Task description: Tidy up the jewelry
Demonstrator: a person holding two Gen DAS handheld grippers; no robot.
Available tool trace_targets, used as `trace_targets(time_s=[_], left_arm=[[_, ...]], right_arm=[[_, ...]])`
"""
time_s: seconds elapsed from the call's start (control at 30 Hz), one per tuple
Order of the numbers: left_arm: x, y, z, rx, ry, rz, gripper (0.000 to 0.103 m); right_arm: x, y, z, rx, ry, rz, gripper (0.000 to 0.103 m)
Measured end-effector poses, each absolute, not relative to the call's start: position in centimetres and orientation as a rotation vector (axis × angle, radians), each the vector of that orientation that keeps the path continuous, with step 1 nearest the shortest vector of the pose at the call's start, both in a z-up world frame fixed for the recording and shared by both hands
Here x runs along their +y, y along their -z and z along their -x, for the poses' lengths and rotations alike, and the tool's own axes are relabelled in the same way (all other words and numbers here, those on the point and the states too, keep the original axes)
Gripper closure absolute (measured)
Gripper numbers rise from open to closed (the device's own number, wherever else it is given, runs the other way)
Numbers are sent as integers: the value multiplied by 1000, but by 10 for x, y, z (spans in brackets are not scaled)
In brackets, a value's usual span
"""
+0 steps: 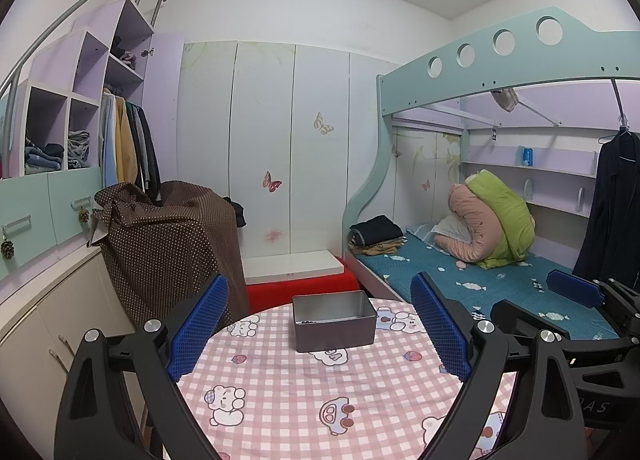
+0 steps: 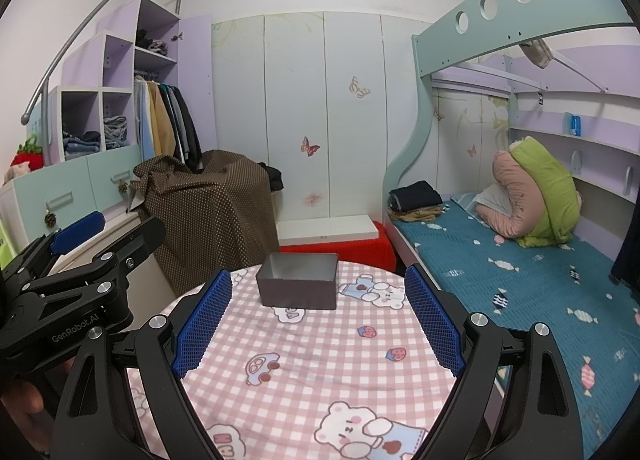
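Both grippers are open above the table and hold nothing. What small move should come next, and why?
Probably tilt the left gripper down to look into the metal tin. No loose jewelry shows on the checked tablecloth; only small dark beads show inside the tin. The right gripper is also open and empty.

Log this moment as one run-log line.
left gripper: open, empty | right gripper: open, empty | metal tin: on checked tablecloth, dark beads inside

A grey tin box (image 1: 334,322) on the pink checked surface (image 1: 320,400), between the left tool's (image 1: 320,324) wide-apart blue fingers (image 1: 198,326).
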State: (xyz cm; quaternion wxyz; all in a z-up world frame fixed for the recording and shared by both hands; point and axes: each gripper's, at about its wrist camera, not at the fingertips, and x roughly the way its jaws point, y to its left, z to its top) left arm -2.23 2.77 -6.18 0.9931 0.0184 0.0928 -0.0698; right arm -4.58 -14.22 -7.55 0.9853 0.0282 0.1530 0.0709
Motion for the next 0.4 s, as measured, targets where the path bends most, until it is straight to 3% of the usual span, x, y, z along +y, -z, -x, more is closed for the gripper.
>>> trace_targets(time_s=[0.4], left_arm=[[31,58,16,210,135,-33,8]], right_arm=[[-142,70,44,314,-145,-60,17]])
